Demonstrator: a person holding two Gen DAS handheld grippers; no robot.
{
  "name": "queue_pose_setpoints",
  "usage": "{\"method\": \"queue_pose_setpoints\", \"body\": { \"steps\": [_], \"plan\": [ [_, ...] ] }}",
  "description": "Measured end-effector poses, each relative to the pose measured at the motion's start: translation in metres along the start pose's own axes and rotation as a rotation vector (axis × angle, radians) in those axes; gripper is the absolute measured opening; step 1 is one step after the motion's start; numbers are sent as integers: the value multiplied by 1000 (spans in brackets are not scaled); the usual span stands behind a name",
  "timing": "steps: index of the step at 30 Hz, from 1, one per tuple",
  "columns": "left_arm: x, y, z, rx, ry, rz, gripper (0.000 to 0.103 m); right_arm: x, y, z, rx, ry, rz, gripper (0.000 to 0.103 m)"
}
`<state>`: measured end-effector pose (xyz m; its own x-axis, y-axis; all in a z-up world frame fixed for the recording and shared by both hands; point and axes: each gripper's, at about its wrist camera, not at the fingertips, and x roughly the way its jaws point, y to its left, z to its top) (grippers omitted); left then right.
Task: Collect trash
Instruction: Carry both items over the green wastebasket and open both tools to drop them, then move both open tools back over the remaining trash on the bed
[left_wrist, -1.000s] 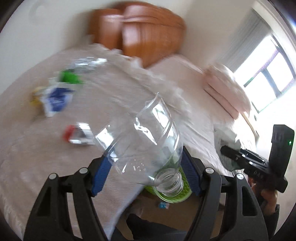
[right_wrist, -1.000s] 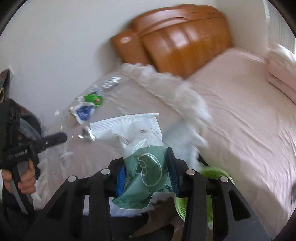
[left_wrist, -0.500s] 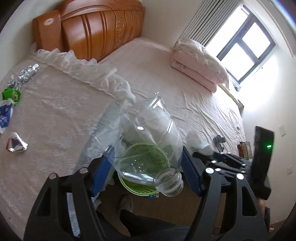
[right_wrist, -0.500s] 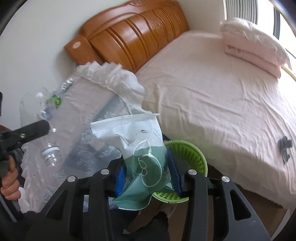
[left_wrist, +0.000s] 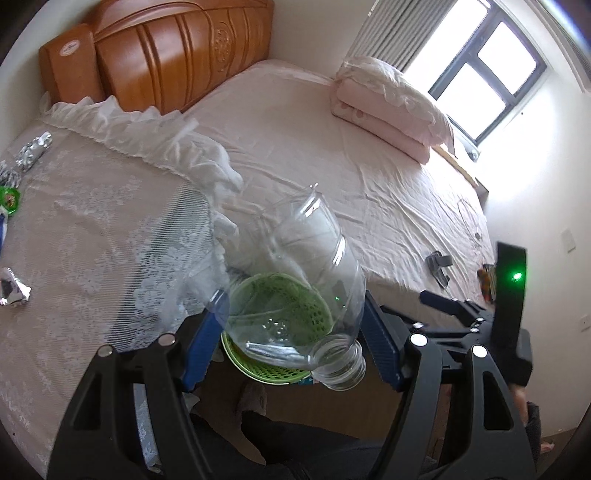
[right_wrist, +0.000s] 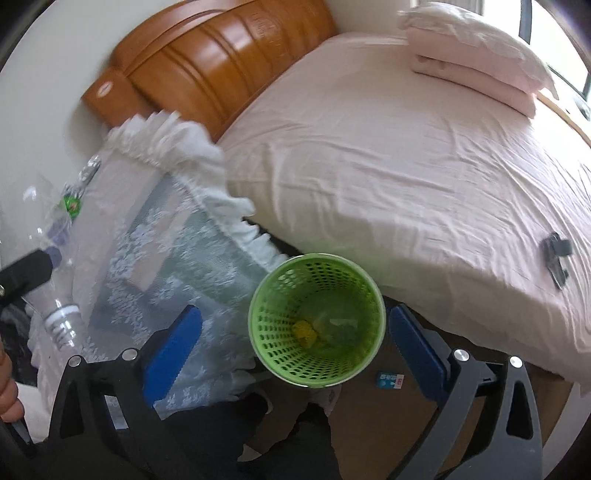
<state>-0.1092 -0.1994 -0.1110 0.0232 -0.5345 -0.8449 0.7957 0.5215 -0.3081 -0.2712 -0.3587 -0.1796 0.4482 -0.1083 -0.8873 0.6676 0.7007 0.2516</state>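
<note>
The left gripper (left_wrist: 291, 332) holds a clear bottle (left_wrist: 306, 291) tight above the green bin (right_wrist: 316, 321). The right gripper (right_wrist: 293, 343) hangs over the bin too, its jaws opening wide with nothing between them. Wrappers (right_wrist: 325, 330) lie inside the bin.

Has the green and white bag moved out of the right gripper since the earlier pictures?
Yes. The right gripper is opening with nothing between its pads, directly above the green basket. The bag seems to lie inside the basket.
</note>
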Motion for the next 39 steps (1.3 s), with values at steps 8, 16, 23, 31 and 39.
{"method": "queue_pose_setpoints", "body": {
  "steps": [8,16,23,31,39],
  "plan": [
    [20,-28,5,66,44,-4,69,-23,-41,-6,81,-42,-44,101],
    [27,-44,4,80,68,-9,94,-27,-47,-9,83,-49,-72,101],
    [25,-48,3,107,73,19,95,-23,-35,-8,54,-35,-67,101],
    [23,-37,3,69,74,17,95,-20,-25,-6,32,-34,-63,101],
    [18,-29,3,39,68,20,95,-20,-20,-6,24,-33,-63,101]
  ]
}}
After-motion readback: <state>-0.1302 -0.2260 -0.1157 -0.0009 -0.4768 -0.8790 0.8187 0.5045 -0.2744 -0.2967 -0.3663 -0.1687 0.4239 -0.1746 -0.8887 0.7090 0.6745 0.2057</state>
